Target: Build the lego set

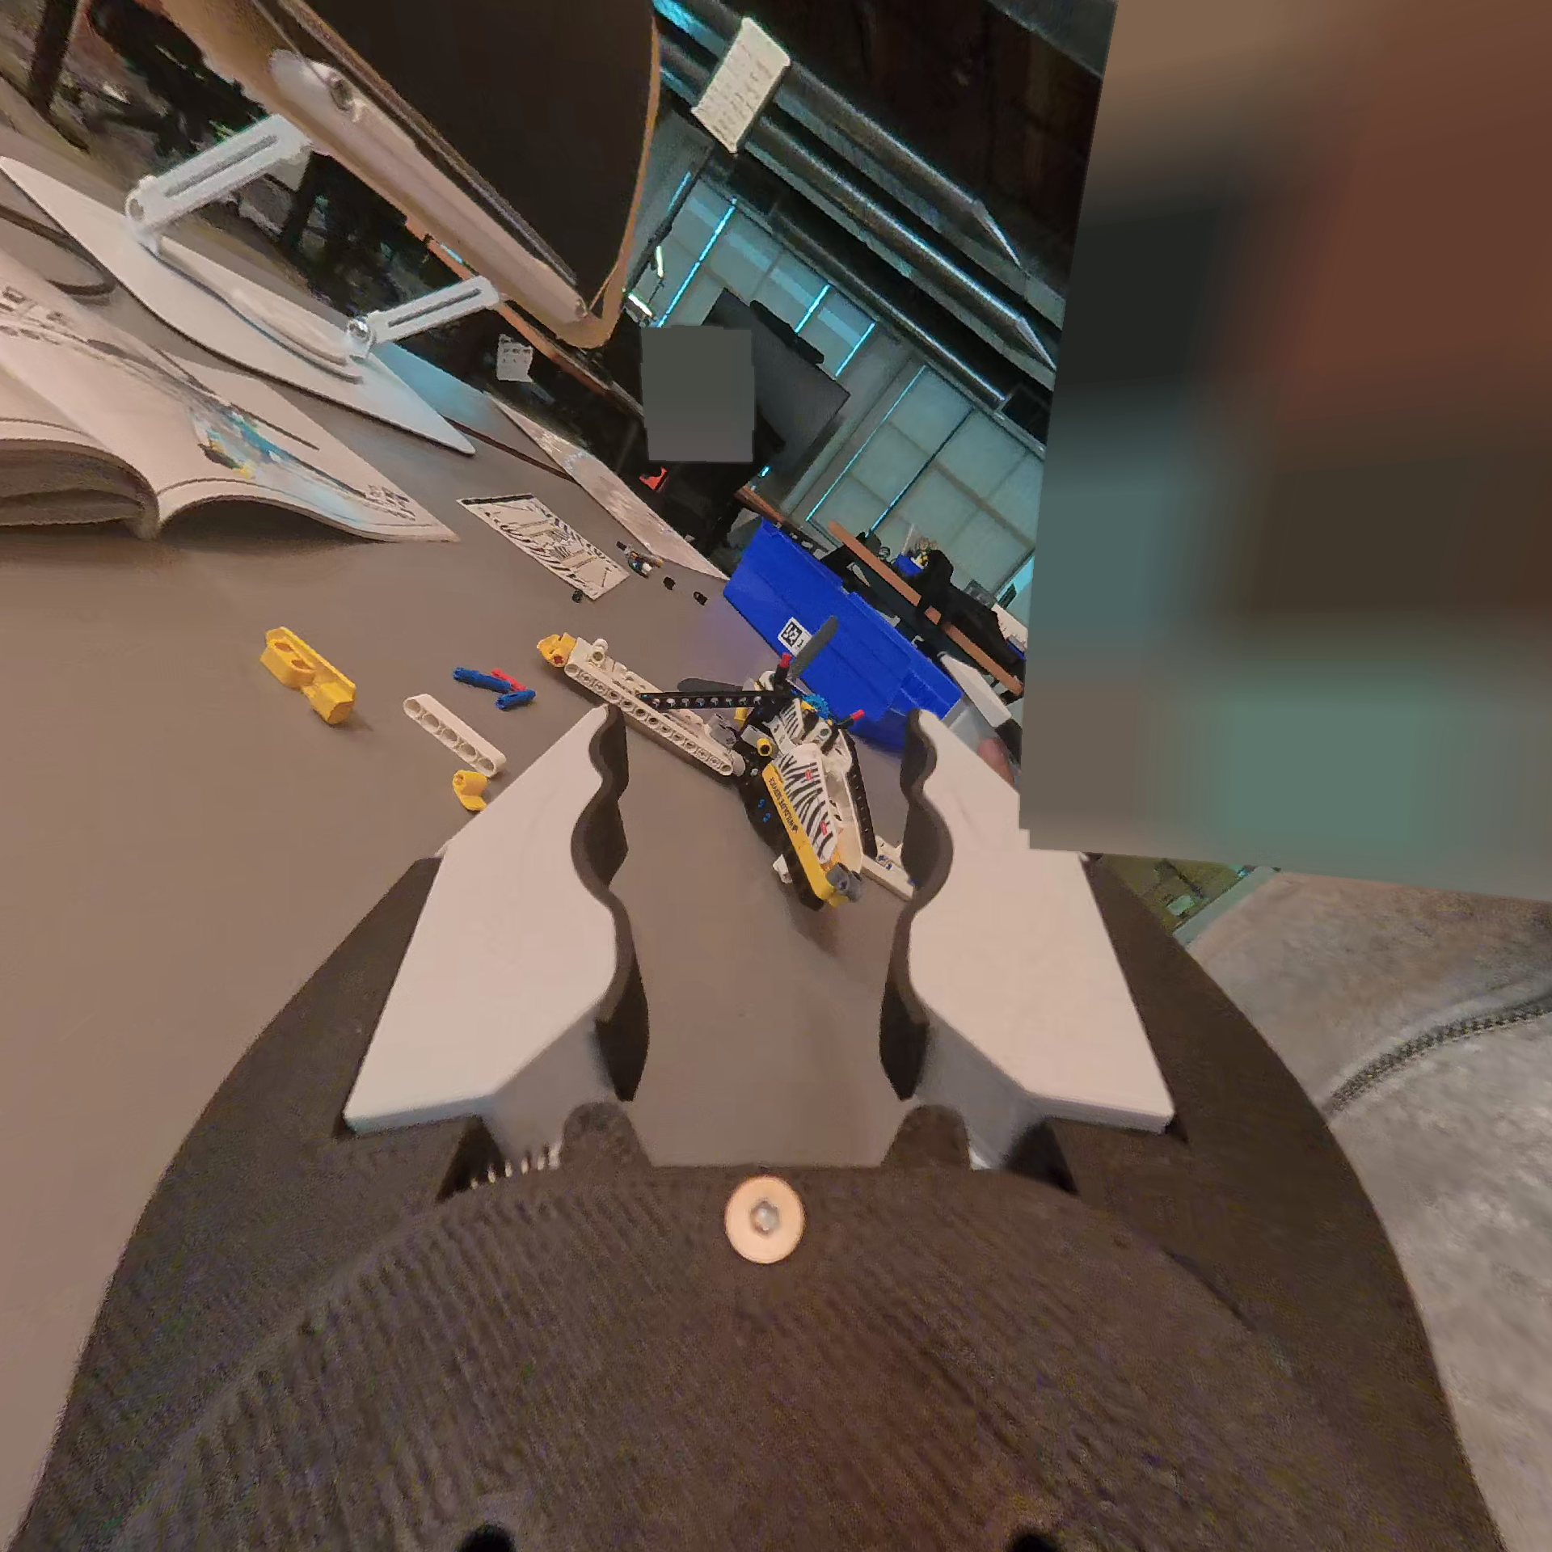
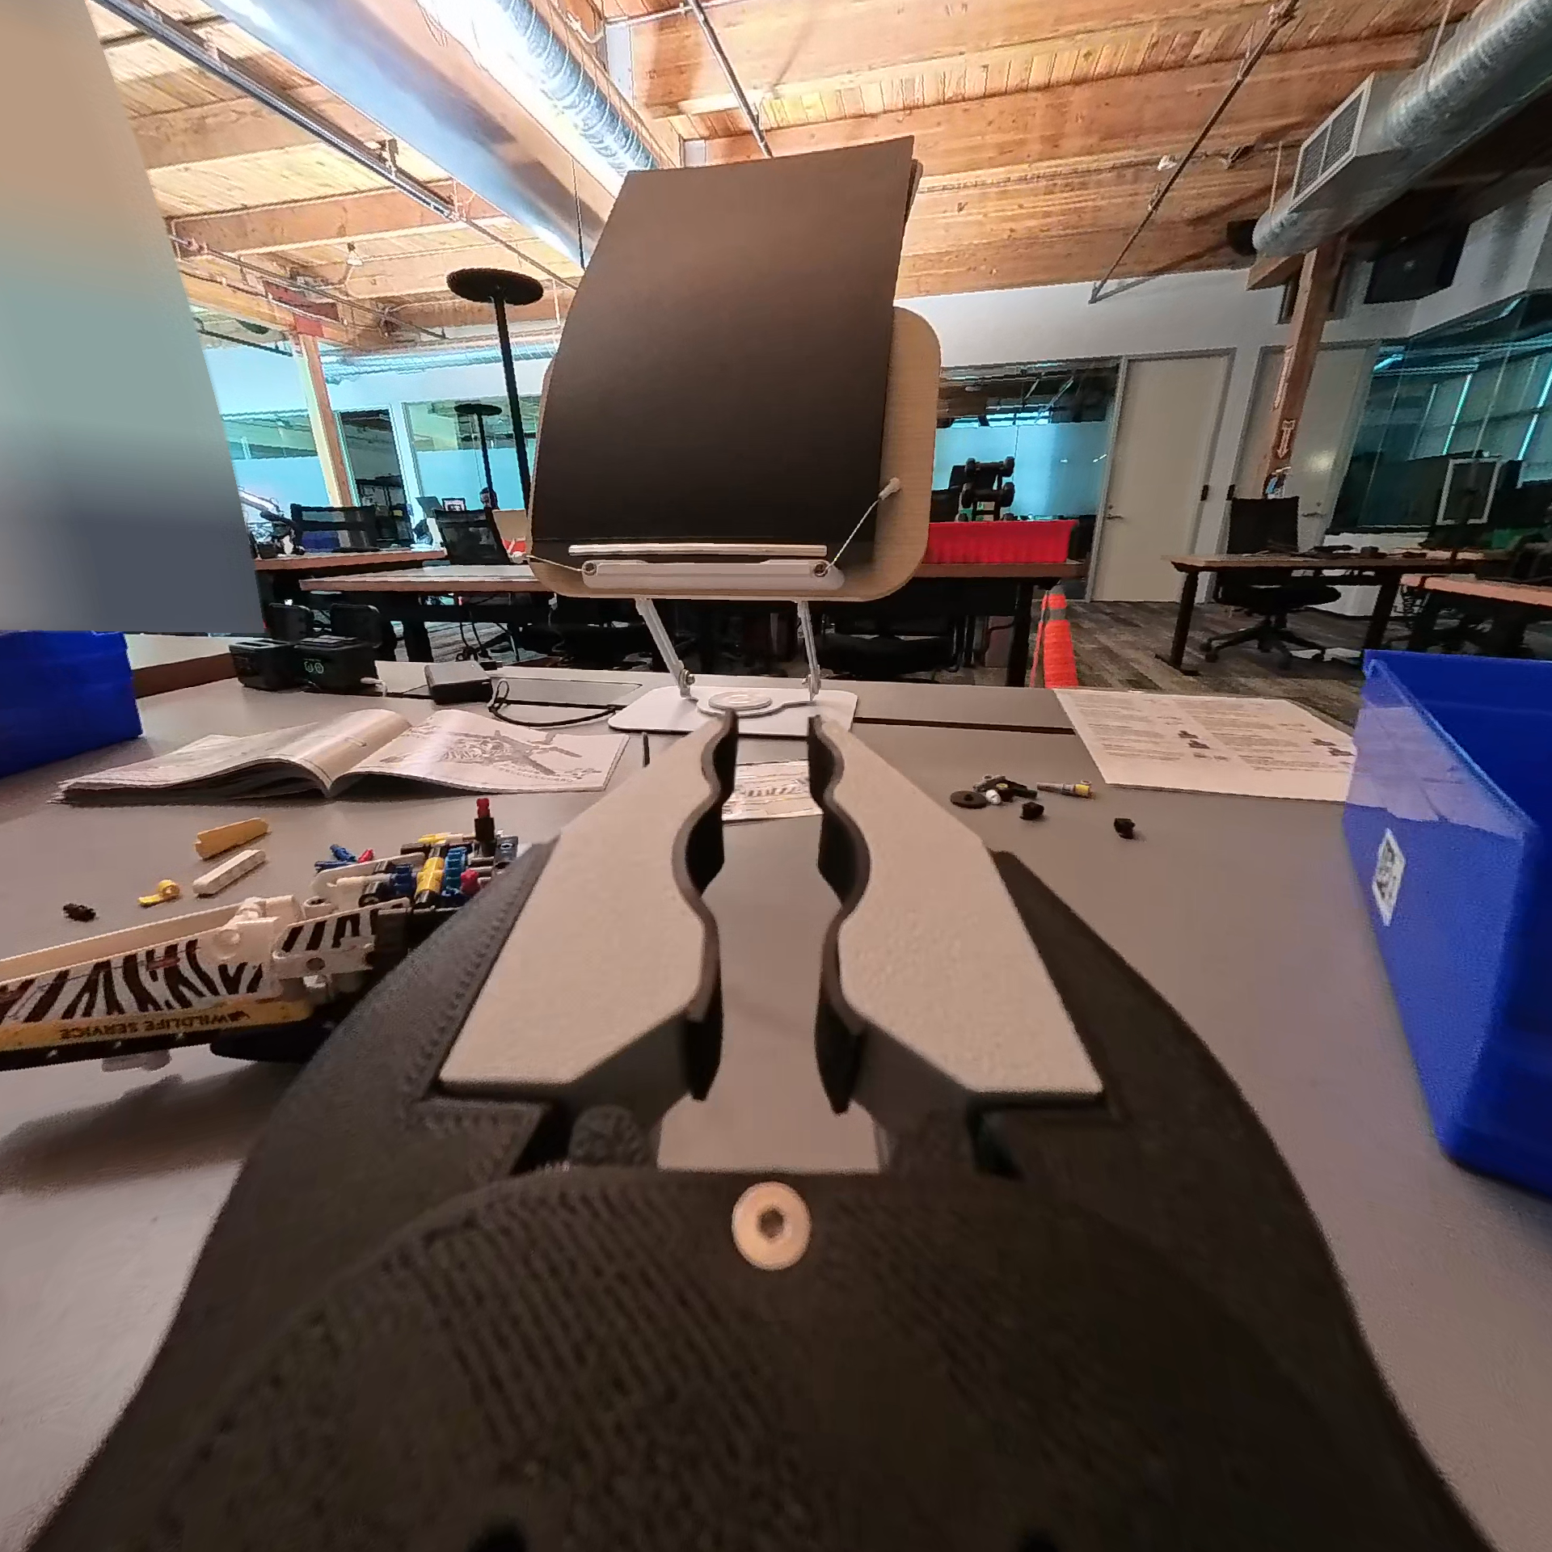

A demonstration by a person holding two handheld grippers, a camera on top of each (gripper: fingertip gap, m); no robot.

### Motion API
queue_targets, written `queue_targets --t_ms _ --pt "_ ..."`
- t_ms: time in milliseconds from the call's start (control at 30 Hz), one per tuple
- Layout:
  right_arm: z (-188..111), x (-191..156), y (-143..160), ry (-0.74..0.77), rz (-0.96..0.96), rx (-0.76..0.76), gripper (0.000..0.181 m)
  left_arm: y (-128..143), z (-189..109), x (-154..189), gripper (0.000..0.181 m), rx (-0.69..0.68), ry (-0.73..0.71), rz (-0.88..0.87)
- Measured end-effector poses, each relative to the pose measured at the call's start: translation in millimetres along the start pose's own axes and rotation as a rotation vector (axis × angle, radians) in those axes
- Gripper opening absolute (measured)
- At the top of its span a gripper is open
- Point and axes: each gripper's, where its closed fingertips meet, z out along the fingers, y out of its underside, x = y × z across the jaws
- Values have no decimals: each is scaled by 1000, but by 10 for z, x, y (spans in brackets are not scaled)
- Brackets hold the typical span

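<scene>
A partly built lego model [image 1: 806, 789] with zebra stripes and yellow trim lies on the grey table [image 1: 168, 840], a long white beam [image 1: 647, 705] joined to it. My left gripper [image 1: 760, 722] is open and empty, held above the table with the model just beyond its fingertips, nearer the right finger. In the right wrist view the model [image 2: 193, 966] lies to the left of my right gripper [image 2: 773, 731], which is open with a narrow gap and holds nothing. Loose pieces lie to the left: a yellow piece [image 1: 306, 672], a white beam [image 1: 453, 731], blue and red pins [image 1: 495, 684].
An open instruction booklet [image 2: 353, 756] and a tablet stand [image 2: 722, 470] are at the table's back. A blue bin [image 2: 1461, 907] stands at the right, another [image 2: 59, 697] at the far left. Small black and yellow parts [image 2: 1025, 794] lie near a printed sheet [image 2: 1209, 739]. A sticker sheet [image 1: 546, 542] lies flat. My right fingertips sit around 35 centimeters from my left ones. To the yellow piece [image 1: 306, 672]: left tips about 12 centimeters, right tips about 40 centimeters. The right camera catches it too, in the right wrist view [image 2: 227, 836].
</scene>
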Motion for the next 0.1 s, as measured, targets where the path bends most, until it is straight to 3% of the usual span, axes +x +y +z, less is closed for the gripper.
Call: queue_targets --t_ms 100 --pt "1 9 0 10 -16 -1 14 -21 22 -48 64 12 1 -35"
